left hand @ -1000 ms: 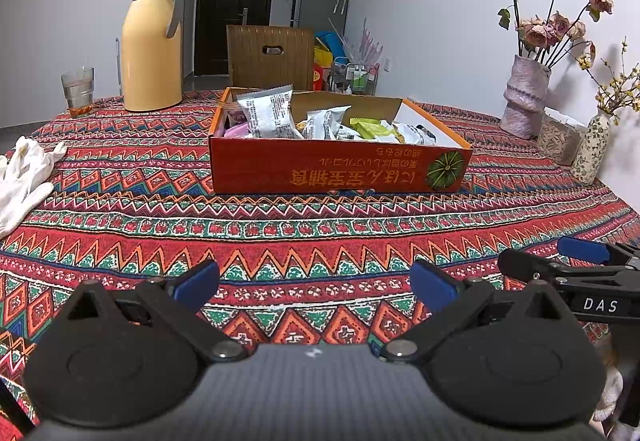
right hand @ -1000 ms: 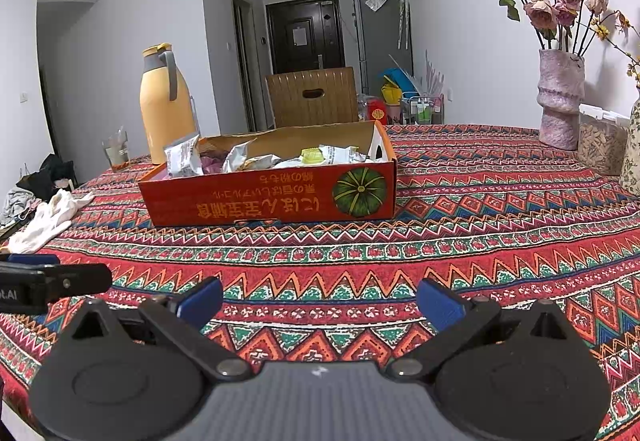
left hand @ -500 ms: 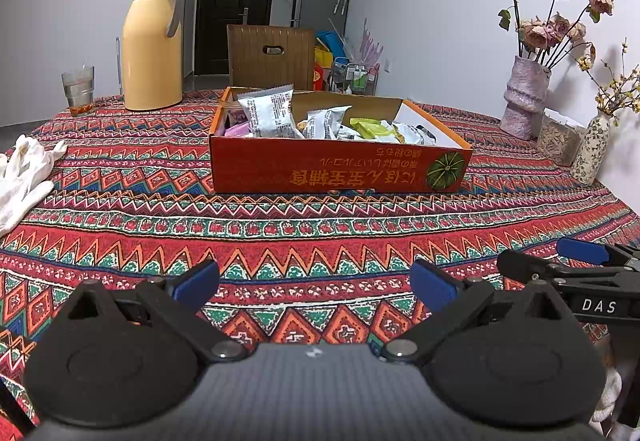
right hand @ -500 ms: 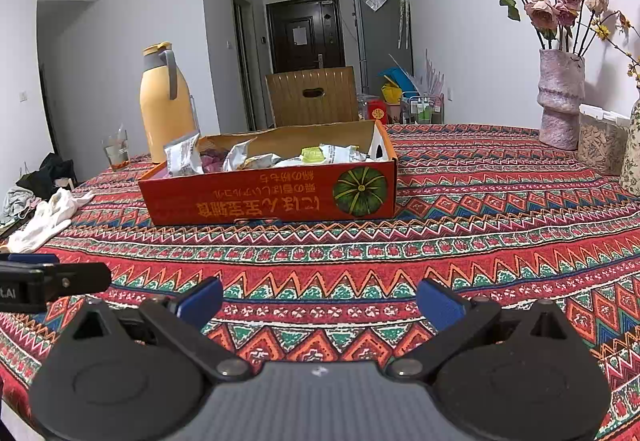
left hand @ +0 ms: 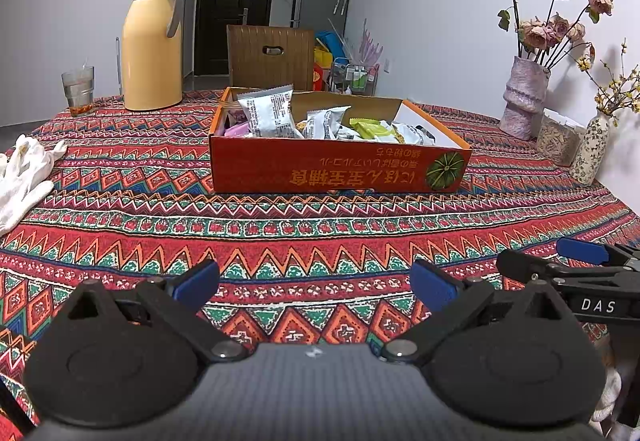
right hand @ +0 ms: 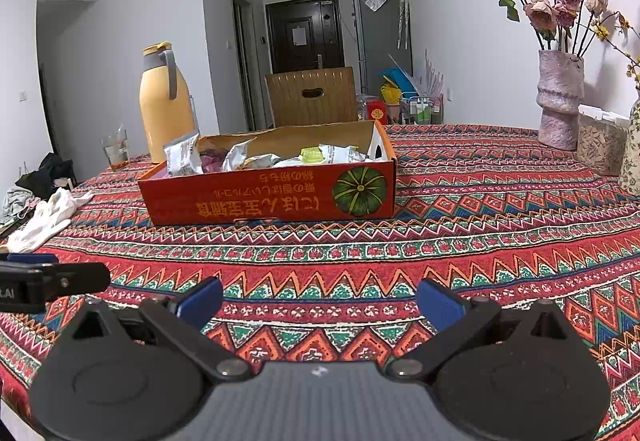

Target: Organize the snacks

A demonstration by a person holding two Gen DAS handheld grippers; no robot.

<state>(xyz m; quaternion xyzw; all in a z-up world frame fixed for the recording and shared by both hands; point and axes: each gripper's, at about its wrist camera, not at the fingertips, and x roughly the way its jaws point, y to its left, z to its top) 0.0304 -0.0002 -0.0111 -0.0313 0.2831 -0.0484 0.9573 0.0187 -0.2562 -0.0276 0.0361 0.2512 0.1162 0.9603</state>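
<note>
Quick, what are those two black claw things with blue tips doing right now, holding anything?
Left gripper: open, holding nothing, above the patterned tablecloth.
Right gripper: open, holding nothing.

Open cloth ahead of you, clutter only at the table's edges.

Between your grippers and the orange box (left hand: 340,169) the patterned tablecloth (left hand: 304,237) lies bare, so you can pass straight forward to its near wall. The box top is open, snack packets (left hand: 268,113) poking above the rim at its left end. On your left, white gloves (left hand: 24,173) lie at the table edge; the yellow thermos (left hand: 152,45) and glass (left hand: 78,89) stand behind the box. On your right, a pink vase (right hand: 560,97), a clear container (right hand: 600,145) and a floral vase (left hand: 590,153) line the wall side.
</note>
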